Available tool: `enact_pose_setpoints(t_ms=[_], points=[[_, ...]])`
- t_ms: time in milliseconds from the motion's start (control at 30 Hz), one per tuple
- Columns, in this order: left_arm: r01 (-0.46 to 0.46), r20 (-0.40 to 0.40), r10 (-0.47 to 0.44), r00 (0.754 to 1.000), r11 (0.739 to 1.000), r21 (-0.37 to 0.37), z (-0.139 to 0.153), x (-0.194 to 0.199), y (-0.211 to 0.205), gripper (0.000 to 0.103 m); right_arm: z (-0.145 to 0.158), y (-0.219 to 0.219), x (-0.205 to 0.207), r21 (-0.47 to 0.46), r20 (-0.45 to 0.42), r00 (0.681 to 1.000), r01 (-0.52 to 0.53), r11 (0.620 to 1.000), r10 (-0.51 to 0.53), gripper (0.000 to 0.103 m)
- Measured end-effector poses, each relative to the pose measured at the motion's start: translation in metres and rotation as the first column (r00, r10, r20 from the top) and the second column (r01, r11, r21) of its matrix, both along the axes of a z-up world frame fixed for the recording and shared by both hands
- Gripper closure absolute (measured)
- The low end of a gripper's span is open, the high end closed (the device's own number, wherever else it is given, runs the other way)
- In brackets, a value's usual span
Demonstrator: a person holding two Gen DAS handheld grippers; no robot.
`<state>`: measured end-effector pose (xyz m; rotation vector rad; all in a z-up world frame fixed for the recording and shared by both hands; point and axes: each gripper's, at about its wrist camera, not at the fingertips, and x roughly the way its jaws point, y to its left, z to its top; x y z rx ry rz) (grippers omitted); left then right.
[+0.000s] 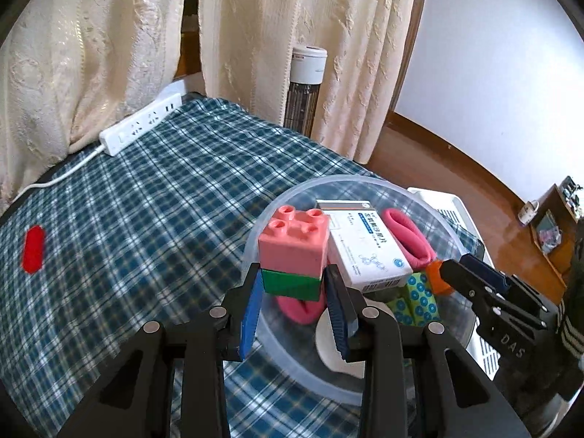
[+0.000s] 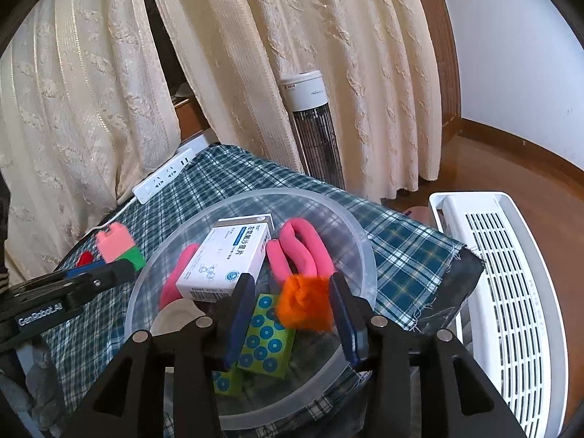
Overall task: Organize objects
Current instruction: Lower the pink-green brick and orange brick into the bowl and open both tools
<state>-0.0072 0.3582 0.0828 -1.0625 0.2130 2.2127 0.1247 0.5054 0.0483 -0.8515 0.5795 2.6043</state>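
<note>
Left wrist view: left gripper (image 1: 292, 284) clamped on the green lower half of a stacked block (image 1: 292, 255), pink studded brick on top, held over the near-left rim of the clear plastic bowl (image 1: 346, 182). Inside the bowl: a white medicine box (image 1: 365, 248), pink rolled pieces (image 1: 405, 237), a green dotted box (image 1: 416, 299). Far left of the bowl, on the plaid cloth (image 1: 146, 200), a red item (image 1: 33, 250) not yet gathered; beyond the bowl to the upper left, a white power strip (image 1: 140, 124). Right wrist view: right gripper (image 2: 292, 303) over the bowl's near side with an orange crumpled object (image 2: 304, 306) between the pads; jaws look loosened, the left pad clear of it, so likely mid-release rather than gripping. Step in hand, by judgement: dropping items into the bowl, orange piece first, block next. Next move calls for carrying the block further over the bowl's middle, lowering clear of the medicine box, then opening; afterwards, reaching left of the bowl for the red item.
</note>
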Motion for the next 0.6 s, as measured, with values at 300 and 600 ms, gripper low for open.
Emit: enact_pose_setpoints(t_ms=[300, 600], points=[[0.009, 0.032, -0.009, 0.999, 1.000, 0.000, -0.008, -0.003, -0.001, 0.065, 0.001, -0.004, -0.004, 0.001, -0.001, 1.000, -0.012, 1.000, 0.012, 0.058], [-0.036, 0.025, 0.035, 0.999, 0.999, 0.014, -0.004, -0.005, -0.020, 0.065, 0.008, -0.016, -0.009, 0.013, -0.011, 0.999, -0.035, 0.999, 0.035, 0.058]])
